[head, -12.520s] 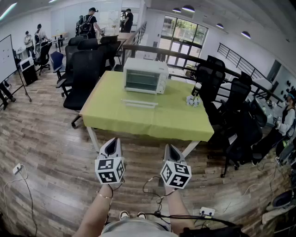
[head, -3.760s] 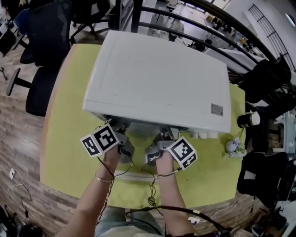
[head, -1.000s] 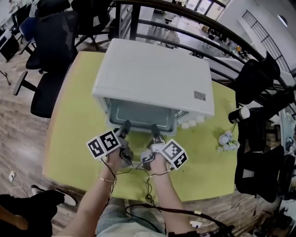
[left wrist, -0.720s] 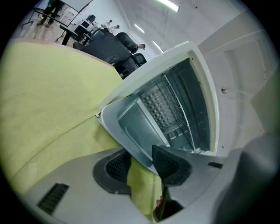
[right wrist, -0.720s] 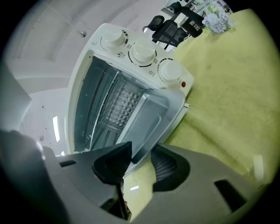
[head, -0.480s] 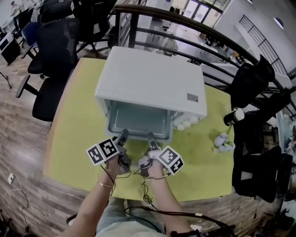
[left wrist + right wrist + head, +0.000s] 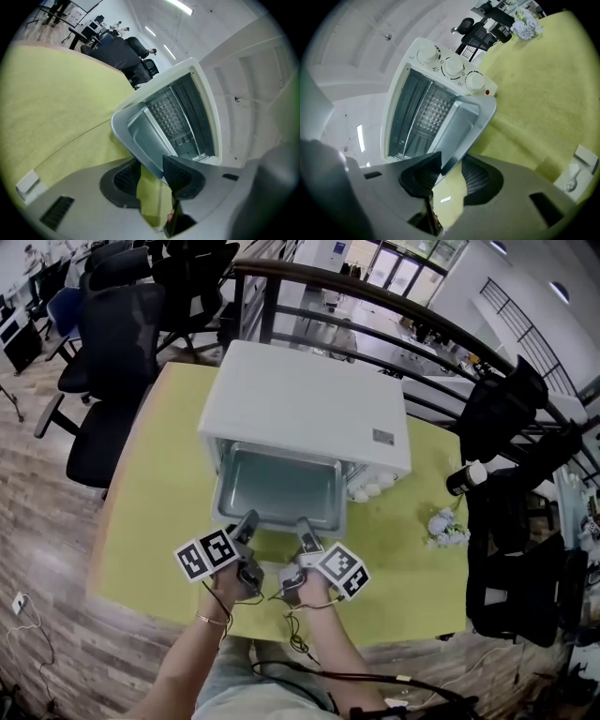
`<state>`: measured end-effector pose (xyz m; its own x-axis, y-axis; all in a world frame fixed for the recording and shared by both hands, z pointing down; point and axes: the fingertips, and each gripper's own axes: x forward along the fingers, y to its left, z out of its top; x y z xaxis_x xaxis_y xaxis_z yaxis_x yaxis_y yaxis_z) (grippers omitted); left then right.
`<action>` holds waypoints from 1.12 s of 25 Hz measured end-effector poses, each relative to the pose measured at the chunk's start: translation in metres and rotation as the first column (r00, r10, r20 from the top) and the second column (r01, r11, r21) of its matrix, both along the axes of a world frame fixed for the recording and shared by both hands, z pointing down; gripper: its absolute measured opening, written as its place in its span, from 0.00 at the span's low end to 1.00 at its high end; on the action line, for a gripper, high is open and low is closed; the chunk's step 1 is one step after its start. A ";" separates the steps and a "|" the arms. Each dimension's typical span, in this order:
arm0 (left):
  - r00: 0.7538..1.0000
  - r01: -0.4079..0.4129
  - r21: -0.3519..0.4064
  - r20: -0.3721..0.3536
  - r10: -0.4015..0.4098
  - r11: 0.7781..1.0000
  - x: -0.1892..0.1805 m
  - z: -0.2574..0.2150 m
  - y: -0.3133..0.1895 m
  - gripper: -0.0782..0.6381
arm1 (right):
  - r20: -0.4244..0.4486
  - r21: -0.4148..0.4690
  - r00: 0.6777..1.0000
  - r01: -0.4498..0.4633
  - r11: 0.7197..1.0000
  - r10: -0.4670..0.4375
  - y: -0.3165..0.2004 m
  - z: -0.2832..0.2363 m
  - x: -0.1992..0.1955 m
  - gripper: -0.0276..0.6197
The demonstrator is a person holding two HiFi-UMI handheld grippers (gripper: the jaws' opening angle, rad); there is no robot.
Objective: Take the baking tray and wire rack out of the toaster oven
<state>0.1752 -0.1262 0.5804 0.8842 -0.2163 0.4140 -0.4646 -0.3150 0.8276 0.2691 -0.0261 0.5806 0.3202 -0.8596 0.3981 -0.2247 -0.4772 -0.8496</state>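
Both our left gripper point(image 7: 247, 518) and right gripper point(image 7: 303, 524) clamp the front rim of the baking tray point(image 7: 277, 487), which sits partly out of the toaster oven point(image 7: 305, 404), with open yellow tablecloth point(image 7: 150, 512) on either side.

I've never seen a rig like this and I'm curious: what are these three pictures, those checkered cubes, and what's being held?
No robot here: a person holds a two-jaw tool in each hand, and the patterned cubes are part of those tools. The wide picture comes from a camera on the person's head, looking down. The other two come from cameras riding on each tool. On the yellow-green table stands a white toaster oven, with a small flower bunch nearby. The left gripper and right gripper each clamp the front rim of the baking tray, which is partly out.
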 end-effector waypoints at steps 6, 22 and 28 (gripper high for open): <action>1.000 -0.018 -0.008 -0.010 0.018 1.000 -0.010 -0.007 0.015 0.31 | 0.000 0.005 1.000 -0.013 1.000 0.013 0.014 -0.008 -0.009 0.25; 0.998 -0.050 -0.022 -0.025 0.049 0.999 -0.046 -0.022 0.045 0.31 | -0.010 0.008 1.000 -0.007 1.000 0.008 0.043 -0.025 -0.044 0.25; 0.998 -0.059 -0.005 -0.029 0.059 0.998 -0.054 -0.035 0.057 0.31 | -0.025 0.026 1.000 0.002 1.000 -0.001 0.053 -0.039 -0.051 0.25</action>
<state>0.1214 -0.0693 0.5451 0.9068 -0.1613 0.3895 -0.4215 -0.3363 0.8422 0.2185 0.0271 0.5419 0.3284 -0.8699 0.3680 -0.2465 -0.4550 -0.8557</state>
